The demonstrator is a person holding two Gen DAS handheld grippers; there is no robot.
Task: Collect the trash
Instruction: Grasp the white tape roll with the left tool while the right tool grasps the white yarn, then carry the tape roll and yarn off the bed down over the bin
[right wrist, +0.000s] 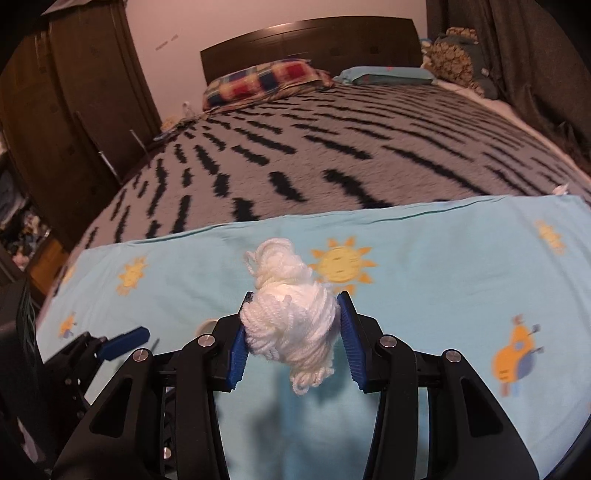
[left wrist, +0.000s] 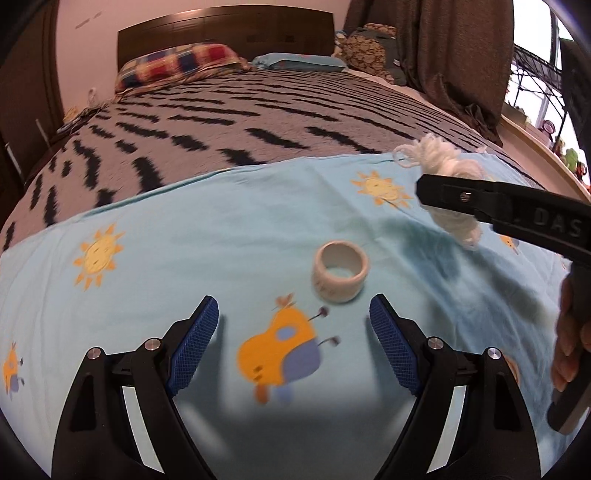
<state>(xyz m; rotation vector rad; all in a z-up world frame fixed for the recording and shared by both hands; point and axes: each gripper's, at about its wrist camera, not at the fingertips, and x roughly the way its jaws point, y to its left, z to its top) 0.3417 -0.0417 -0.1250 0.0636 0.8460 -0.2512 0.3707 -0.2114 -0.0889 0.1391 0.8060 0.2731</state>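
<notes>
A white tape roll [left wrist: 340,270] stands on the light blue printed sheet [left wrist: 184,236], just ahead of my left gripper [left wrist: 293,314], which is open and empty with the roll slightly right of its centre line. My right gripper [right wrist: 295,308] is shut on a bundle of white yarn [right wrist: 291,317] and holds it above the sheet [right wrist: 443,258]. In the left wrist view the yarn [left wrist: 443,162] shows at the right, clamped by the right gripper's black finger [left wrist: 465,197]. The left gripper's blue fingertip [right wrist: 125,338] shows at the lower left of the right wrist view.
The sheet lies across the foot of a bed with a grey, black-streaked blanket [left wrist: 240,110]. Pillows [left wrist: 177,64] and a dark headboard [left wrist: 225,31] are at the far end. A dark wardrobe [right wrist: 74,110] stands left, curtains [left wrist: 450,55] and a shelf [left wrist: 539,122] right.
</notes>
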